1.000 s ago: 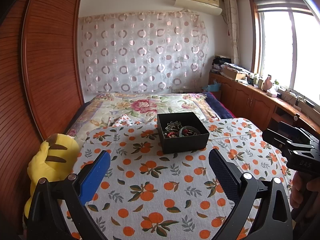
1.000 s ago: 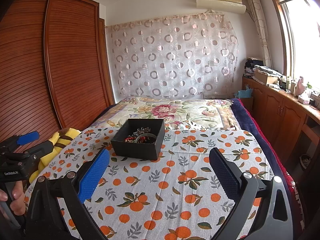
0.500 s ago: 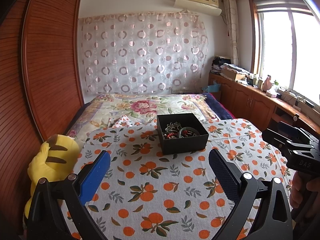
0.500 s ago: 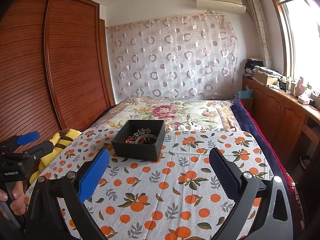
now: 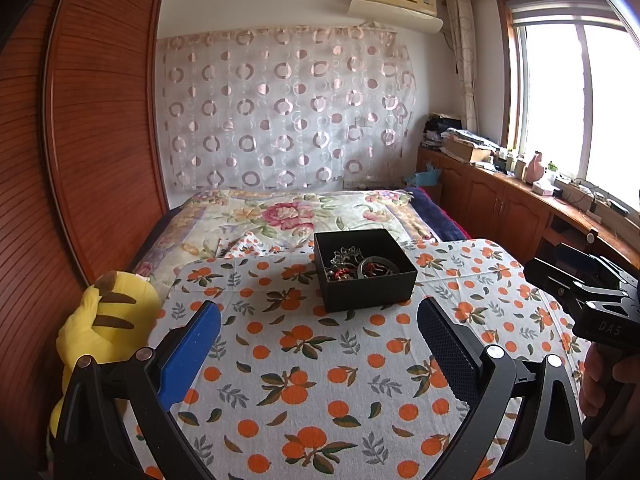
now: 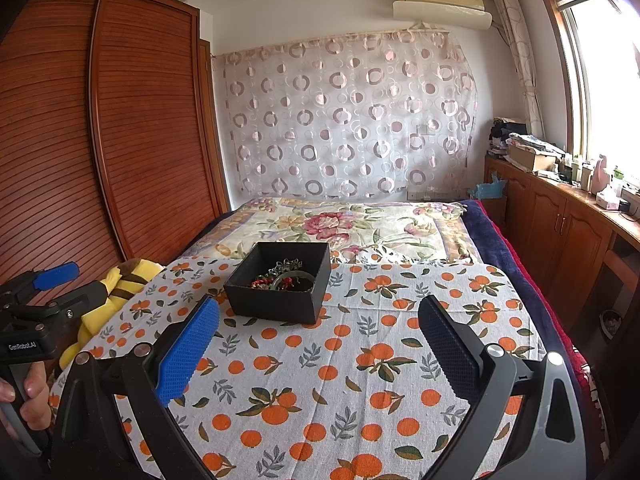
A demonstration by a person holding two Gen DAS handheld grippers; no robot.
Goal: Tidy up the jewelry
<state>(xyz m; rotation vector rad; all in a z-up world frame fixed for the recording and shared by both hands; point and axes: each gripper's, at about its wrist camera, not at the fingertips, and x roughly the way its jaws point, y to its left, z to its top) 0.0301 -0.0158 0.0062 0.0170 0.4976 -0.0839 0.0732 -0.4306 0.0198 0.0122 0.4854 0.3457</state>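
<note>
A black open box (image 5: 366,280) stands on the orange-print cloth (image 5: 312,364) on the bed; it also shows in the right wrist view (image 6: 280,300). Inside lies a tangle of jewelry (image 5: 360,266) with a metal chain, red pieces and a bangle, also seen in the right wrist view (image 6: 286,278). My left gripper (image 5: 318,334) is open and empty, held above the cloth short of the box. My right gripper (image 6: 318,330) is open and empty, to the right of the box and short of it.
A yellow striped plush toy (image 5: 102,320) lies at the cloth's left edge beside the wooden wardrobe (image 5: 80,140). A floral quilt (image 5: 296,212) covers the bed behind the box. Wooden cabinets (image 6: 560,220) with clutter run along the right wall under the window.
</note>
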